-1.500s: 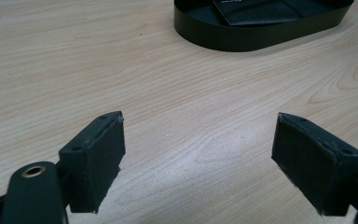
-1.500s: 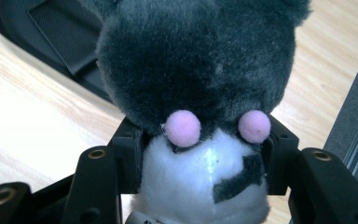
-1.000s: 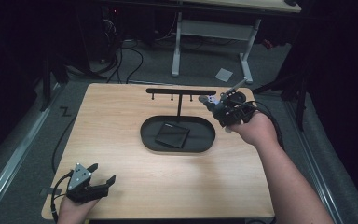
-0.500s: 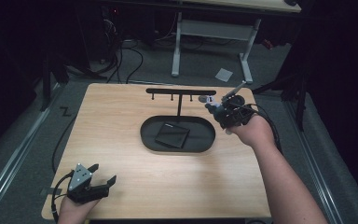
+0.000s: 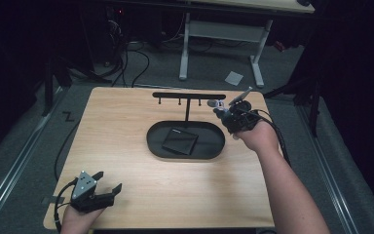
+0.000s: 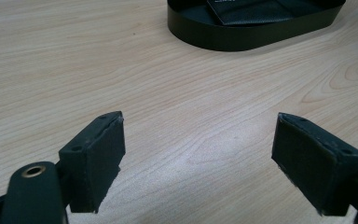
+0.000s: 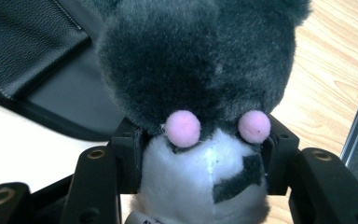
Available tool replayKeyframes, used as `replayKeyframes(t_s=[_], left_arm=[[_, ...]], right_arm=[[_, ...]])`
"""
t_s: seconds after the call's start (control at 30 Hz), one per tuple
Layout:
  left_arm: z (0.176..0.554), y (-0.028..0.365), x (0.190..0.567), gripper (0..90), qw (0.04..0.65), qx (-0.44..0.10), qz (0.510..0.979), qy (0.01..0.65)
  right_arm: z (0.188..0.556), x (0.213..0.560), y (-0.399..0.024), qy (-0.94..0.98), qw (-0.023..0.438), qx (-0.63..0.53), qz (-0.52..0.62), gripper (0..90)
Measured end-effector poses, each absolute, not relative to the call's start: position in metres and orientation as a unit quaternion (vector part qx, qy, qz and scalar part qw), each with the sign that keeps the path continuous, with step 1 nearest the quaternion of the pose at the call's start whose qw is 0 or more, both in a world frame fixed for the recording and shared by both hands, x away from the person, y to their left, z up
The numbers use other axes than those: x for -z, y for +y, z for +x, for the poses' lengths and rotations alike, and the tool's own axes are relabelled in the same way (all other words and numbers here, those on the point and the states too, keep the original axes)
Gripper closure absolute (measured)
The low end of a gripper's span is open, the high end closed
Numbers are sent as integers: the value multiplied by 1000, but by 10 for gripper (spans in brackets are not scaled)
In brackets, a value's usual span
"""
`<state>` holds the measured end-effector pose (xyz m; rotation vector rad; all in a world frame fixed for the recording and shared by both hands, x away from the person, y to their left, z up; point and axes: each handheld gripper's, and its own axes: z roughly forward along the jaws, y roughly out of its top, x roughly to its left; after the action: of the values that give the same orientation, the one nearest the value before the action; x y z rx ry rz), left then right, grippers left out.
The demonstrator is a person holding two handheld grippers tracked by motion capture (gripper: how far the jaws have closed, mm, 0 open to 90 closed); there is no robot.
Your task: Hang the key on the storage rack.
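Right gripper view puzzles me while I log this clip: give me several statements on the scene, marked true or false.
1. The right gripper is shut on a grey and white plush toy. True.
2. The left gripper holds the black wallet. False: its fingers stand open over bare wood; the wallet lies in the oval black tray.
3. The plush toy has two pink dots. True.
4. The black T-shaped rack lies flat on the floor. False: it stands upright from the tray.
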<state>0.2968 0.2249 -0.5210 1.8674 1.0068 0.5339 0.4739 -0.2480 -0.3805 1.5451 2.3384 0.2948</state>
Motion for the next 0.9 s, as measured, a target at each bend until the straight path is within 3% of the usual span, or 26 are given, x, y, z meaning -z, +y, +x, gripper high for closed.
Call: replayKeyframes(t_s=[0.27,0.5,0.9], left_arm=[[297,223,522,175,458,-213,761,407],[297,223,522,175,458,-214,760,407],[297,223,521,175,459,-218,759,407]], right_arm=[[483,399,-241,815,158,-114,545,423],[488,407,-236,812,160,-129,547,271],[476,402,-241,809,167,-148,544,262]])
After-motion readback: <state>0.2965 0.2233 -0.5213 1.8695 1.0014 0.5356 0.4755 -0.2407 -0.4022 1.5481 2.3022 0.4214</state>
